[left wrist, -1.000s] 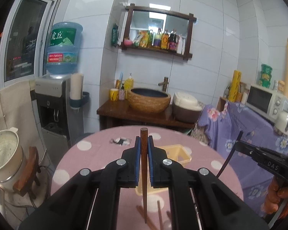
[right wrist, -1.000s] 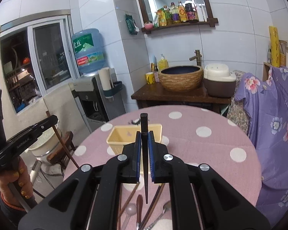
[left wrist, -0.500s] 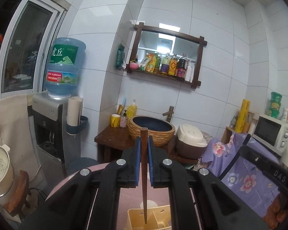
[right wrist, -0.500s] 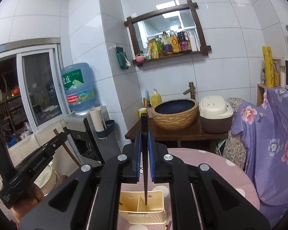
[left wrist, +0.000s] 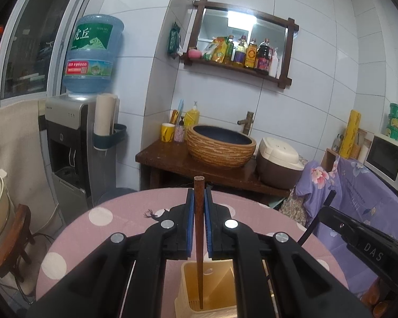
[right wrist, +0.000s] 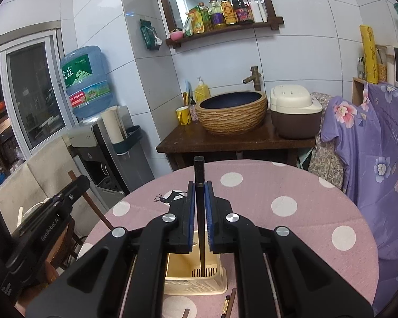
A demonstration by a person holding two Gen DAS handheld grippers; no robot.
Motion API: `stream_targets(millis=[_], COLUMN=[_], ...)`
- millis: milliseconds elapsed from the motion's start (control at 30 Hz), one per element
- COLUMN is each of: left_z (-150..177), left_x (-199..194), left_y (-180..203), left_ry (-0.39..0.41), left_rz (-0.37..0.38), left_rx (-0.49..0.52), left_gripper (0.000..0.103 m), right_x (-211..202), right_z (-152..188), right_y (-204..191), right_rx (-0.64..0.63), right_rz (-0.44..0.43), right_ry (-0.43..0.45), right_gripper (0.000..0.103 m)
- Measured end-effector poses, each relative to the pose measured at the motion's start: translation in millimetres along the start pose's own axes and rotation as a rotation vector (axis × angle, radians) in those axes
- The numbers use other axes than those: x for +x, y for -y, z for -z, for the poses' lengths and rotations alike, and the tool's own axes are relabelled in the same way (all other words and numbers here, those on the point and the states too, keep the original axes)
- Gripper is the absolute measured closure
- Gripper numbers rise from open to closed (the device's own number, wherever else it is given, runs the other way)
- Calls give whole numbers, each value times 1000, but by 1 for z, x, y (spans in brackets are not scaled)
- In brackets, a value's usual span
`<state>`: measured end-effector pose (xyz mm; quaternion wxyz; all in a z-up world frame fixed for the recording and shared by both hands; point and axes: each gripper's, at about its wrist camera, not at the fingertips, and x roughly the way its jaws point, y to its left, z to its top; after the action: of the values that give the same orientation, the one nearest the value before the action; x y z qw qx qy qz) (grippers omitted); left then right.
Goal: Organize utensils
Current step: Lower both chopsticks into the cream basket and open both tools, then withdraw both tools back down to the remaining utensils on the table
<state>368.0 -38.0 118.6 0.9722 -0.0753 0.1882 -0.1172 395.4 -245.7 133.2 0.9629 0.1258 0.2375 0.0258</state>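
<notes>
Chopsticks, one per gripper: left gripper [left wrist: 199,222] pinches a brown wooden chopstick [left wrist: 199,241], right gripper [right wrist: 199,220] pinches a black chopstick [right wrist: 199,212]. Both tips hang over the yellow holder [right wrist: 193,278] on the pink table [right wrist: 291,185]. We judge them light, stiff and slick; we hold mid-shaft, where they may pivot.
</notes>
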Motion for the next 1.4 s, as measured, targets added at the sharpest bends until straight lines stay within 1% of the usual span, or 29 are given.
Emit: stream_targets(millis=[100, 200, 367, 567, 800, 900, 933, 1000, 1033, 1067, 1100, 1167, 1200, 1233, 1267, 1300, 1333, 1367, 1400], left_z=[5, 10, 17, 20, 21, 23, 23, 24, 24, 25, 25, 27, 28, 30, 34, 36, 40, 46, 49], left_x=[5, 10, 19, 19, 19, 17, 15, 8, 3, -4, -9, -22, -28, -34, -43, -50, -57, -63, -66], left_y=[-3, -3, -6, -8, -9, -8, -8, -6, -6, -6, -6, -5, -5, -5, -6, -6, -7, -8, -8], left_ry=[-22, -43, -79, -85, -89, -96, -91, -66, -51, -26, -11, 7, 14, 26, 47, 63, 79, 89, 91], left_rz=[0, -3, -2, -12, -7, 7, 7, 0, -2, 0, 2, 8, 13, 18, 18, 11, -1, -12, -19], left_rx=[-7, 0, -18, -14, -19, -25, -19, -3, 0, 4, 7, 18, 21, 23, 24, 25, 27, 32, 41], left_gripper=[95, 95, 95, 95, 95, 94, 90, 70, 51, 41, 39, 33, 30, 23, 15, 11, 5, 5, 5], right_x=[7, 8, 7, 7, 7, 5, 3, -2, -5, -8, -13, -24, -30, -35, -41, -45, -51, -56, -61], right_z=[4, 6, 7, 6, 6, 7, 7, 8, 9, 10, 11, 14, 17, 19, 22, 26, 31, 37, 43], right_y=[4, 7, 8, 10, 11, 14, 13, 13, 12, 12, 12, 14, 15, 14, 15, 16, 16, 17, 16], right_rx=[18, 19, 24, 29, 28, 29, 23, 5, -5, -14, -21, -18, -21, -27, -34, -39, -46, -56, -69], right_rz=[-8, -2, -3, 3, 7, 14, 19, 26, 31, 36, 35, 26, 25, 25, 25, 26, 27, 23, 24], right_ry=[-25, -16, -16, -11, -10, 2, 10, 31, 44, 54, 68, 107, 127, 139, 149, 155, 160, 167, 172], right_gripper=[95, 95, 95, 95, 95, 95, 95, 94, 92, 83, 68, 49, 45, 43, 34, 22, 16, 8, 6])
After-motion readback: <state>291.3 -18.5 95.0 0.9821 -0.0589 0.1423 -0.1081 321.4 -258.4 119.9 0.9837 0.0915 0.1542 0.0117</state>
